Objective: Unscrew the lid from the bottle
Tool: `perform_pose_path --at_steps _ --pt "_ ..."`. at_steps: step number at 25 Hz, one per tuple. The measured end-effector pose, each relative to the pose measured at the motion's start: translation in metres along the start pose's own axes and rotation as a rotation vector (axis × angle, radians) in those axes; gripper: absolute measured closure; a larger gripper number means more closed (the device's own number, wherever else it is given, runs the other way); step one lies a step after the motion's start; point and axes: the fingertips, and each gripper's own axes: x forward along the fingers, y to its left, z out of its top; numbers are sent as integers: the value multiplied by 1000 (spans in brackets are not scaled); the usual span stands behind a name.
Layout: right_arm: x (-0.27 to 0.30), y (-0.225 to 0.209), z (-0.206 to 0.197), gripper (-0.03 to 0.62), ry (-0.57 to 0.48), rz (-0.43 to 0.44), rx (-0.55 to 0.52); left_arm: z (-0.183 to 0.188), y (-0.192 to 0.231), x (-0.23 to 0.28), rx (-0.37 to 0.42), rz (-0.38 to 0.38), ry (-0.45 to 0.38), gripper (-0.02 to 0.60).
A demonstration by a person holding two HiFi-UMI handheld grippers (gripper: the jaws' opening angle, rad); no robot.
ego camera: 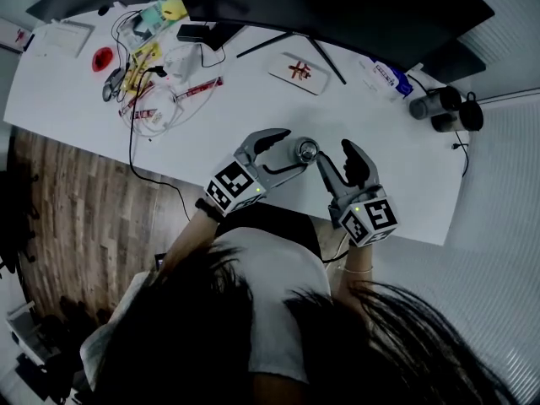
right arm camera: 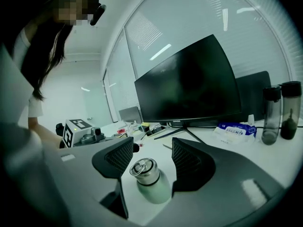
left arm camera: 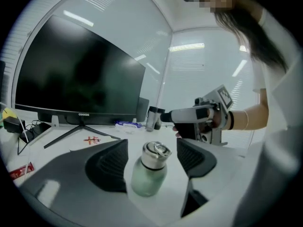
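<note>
Works at a wide white surface (ego camera: 253, 99) beneath a dark curved monitor (ego camera: 337, 7), with a tangle of cables (ego camera: 152, 108) off at the far left, well apart from the job. Holds the left gripper (ego camera: 293, 150) and the right gripper (ego camera: 336, 152) near the front edge, angled in from opposite sides, tips close together. Shows both sets of jaws spread wide and gripping nothing, with the pads clear on either side in each gripper view. Frames a small pale-green bottle (left arm camera: 148, 176) between the left jaws, upright on the surface, and sights the same bottle between the right jaws from the other side. Shows the steel lid (left arm camera: 155, 154), with its ring handle, seated on the neck, not yet unscrewed. Looks set for a split of labour: probably one gripper to clamp the body against turning, the other to close on the lid and twist, with neither hold taken yet.
</note>
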Motion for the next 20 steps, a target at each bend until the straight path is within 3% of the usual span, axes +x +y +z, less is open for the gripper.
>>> perform_pose_path --at_steps 10,20 --pt "19 17 -34 324 92 115 -11 -42 -8 11 36 -119 80 221" --pt "34 24 -61 316 149 151 -49 -74 -4 29 35 -164 136 210"
